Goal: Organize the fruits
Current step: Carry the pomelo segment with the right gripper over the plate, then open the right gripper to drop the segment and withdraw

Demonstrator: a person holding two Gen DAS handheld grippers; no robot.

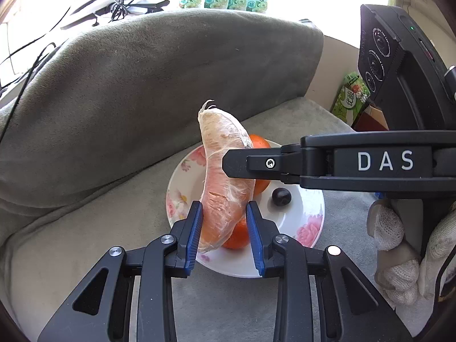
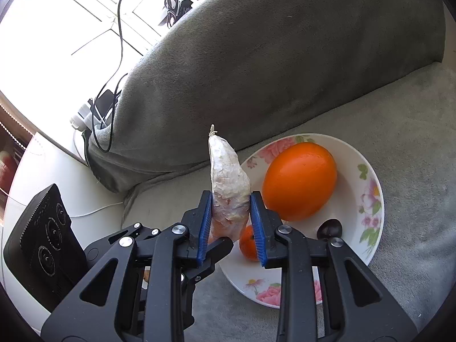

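A peeled pomelo segment [image 1: 221, 171], pale pink with white pith, stands upright above a white floral plate [image 1: 307, 222]. My left gripper [image 1: 225, 216] is shut on its lower part. My right gripper [image 2: 230, 213] is shut on the same segment [image 2: 228, 182]; its finger [image 1: 256, 165] reaches in from the right in the left wrist view. On the plate [image 2: 367, 219] lie a large orange fruit [image 2: 299, 179], a small orange [image 2: 248, 242] and a dark round fruit [image 2: 330, 228]. The left wrist view shows the large orange fruit [image 1: 260, 145], the small orange [image 1: 236, 236] and the dark fruit [image 1: 280, 196].
The plate rests on a grey sofa seat [image 1: 85, 242] with a grey back cushion [image 1: 142, 99] behind. Cables and a windowsill [image 2: 94, 42] lie beyond the cushion. A green carton [image 1: 350, 97] stands at the right. My gloved hand [image 1: 399, 250] holds the right gripper.
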